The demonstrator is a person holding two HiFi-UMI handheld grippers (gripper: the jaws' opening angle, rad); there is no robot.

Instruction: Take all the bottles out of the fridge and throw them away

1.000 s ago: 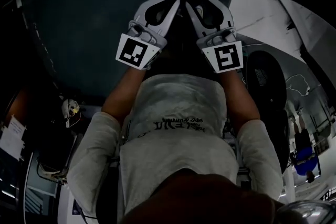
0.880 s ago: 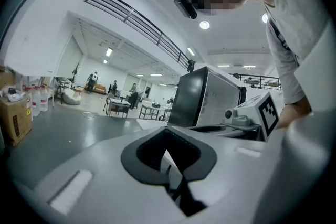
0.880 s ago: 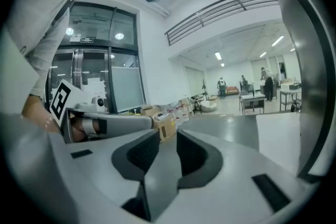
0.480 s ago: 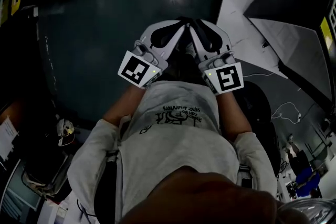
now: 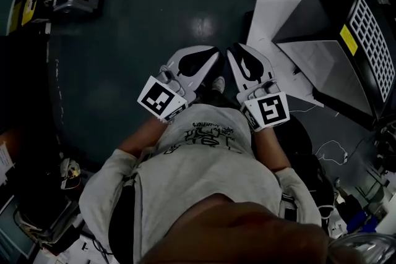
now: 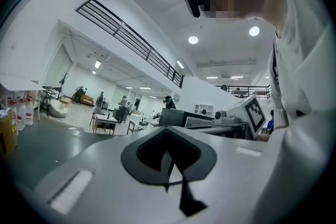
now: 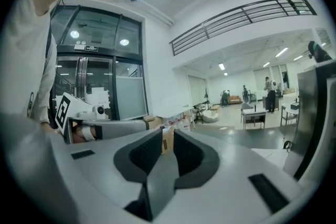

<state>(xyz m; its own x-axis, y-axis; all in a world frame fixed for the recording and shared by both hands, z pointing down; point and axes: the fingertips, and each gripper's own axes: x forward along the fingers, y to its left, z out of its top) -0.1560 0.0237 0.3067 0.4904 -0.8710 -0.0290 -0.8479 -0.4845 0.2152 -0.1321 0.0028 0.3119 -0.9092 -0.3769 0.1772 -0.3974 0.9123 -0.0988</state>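
You hold two hand-held grippers: one left hand-held gripper (image 5: 214, 55) and one right hand-held gripper (image 5: 231, 51). You see two marker cubes (image 5: 162, 99) (image 5: 268, 111), one on each. You also see one black box (image 5: 334, 52) and one white board (image 5: 278, 3).

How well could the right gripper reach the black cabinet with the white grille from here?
Probably not yet. The right gripper, its empty jaws closing, is held before the chest, apart from the black cabinet; nothing seems to block the way, though.
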